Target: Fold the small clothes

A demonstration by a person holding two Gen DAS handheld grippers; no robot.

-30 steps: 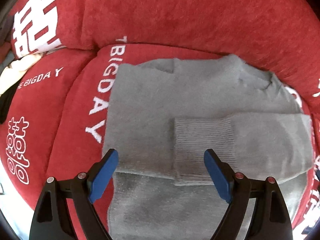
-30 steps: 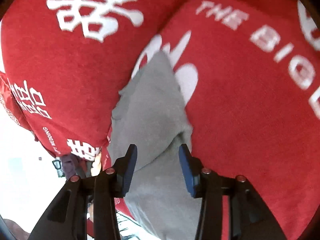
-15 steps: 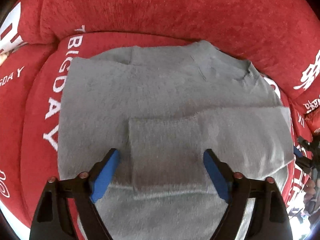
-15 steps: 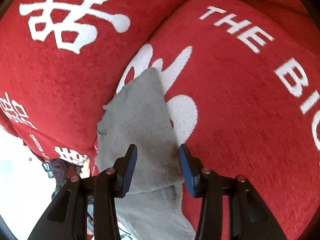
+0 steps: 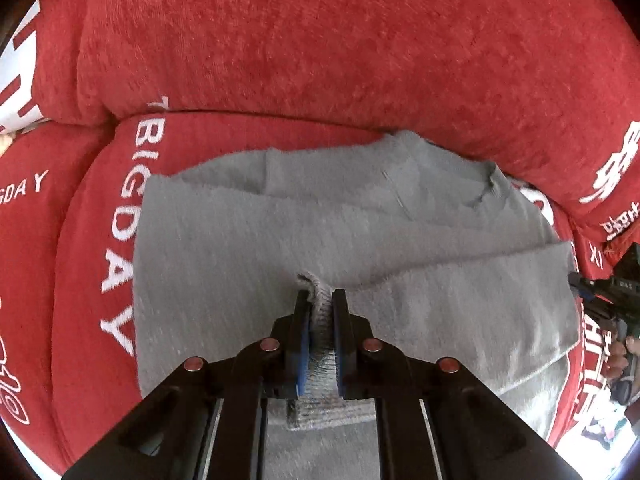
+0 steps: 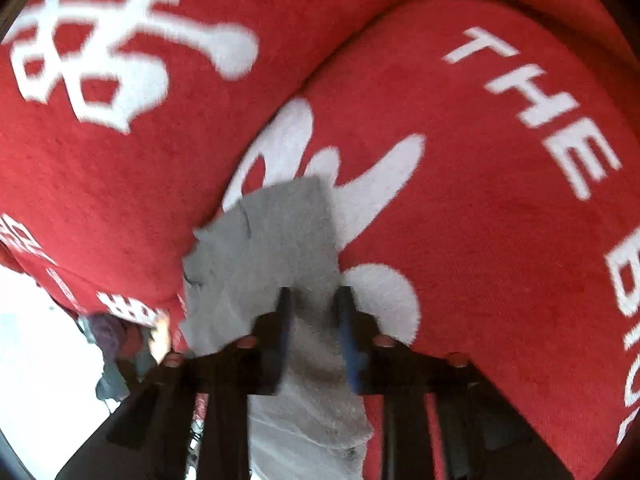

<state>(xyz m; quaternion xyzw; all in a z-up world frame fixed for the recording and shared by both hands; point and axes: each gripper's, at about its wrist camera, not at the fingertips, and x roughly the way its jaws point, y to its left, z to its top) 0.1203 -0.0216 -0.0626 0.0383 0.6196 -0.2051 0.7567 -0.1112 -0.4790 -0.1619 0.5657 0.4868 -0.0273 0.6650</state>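
Grey knit, a small sweater (image 5: 256,248), lies spread flat on the seat of the red sofa cover (image 5: 320,48), its neckline toward the backrest and one sleeve (image 5: 460,304) already laid across the body, so the fold is begun but, by my reading, far from finished. The left gripper (image 5: 320,312) is closing, its jaws nearly together and pinching the ribbed cuff over the sweater's middle. The right gripper (image 6: 314,312), blurred, is closing at the sweater's right edge with grey cloth between its jaws; the body folds remain.
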